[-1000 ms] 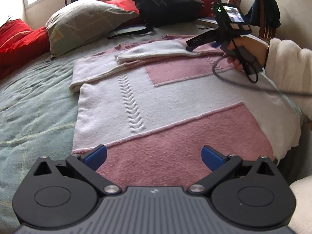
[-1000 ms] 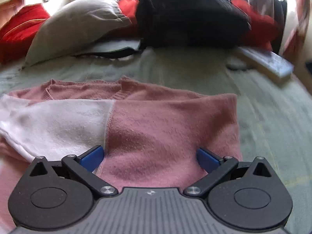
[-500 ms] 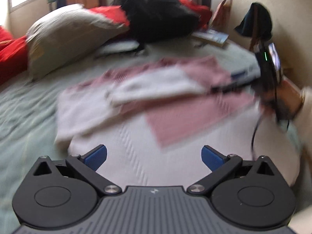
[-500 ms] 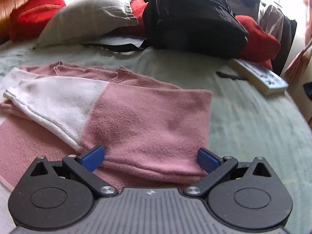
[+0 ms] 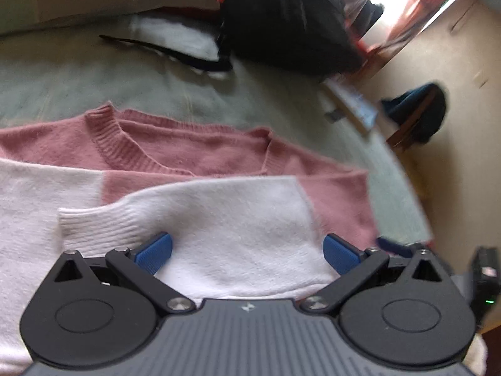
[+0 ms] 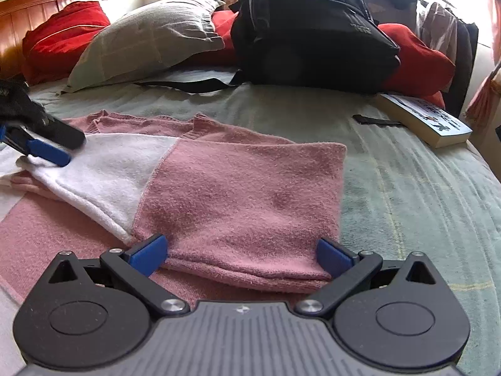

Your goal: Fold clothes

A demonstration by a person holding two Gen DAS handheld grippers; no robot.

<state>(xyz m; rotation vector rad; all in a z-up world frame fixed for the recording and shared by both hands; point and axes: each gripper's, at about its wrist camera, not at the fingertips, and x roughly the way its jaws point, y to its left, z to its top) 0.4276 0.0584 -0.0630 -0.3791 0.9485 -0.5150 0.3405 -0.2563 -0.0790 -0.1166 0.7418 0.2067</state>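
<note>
Lying flat, sweater (image 6: 238,194) collar faces pillow (image 6: 147,44) | folded sleeve crosswise | left tongs (image 5: 247,250), right tongs (image 6: 241,252) released

Two fisheye views, each looking forward along a handheld gripper, low over a bed (image 6: 407,188). The left wrist camera sits very near the sweater (image 5: 219,244), facing its white folded sleeve and pink collar, with a black backpack (image 5: 281,15) blurred at the far side. The right wrist camera, also near the fabric, faces the sleeve's pink part (image 6: 244,200) toward the far pillow (image 6: 147,37), backpack and book (image 6: 426,119). Both views share the sleeve, collar and backpack; the left gripper (image 6: 47,152) shows at the right view's left edge.
</note>
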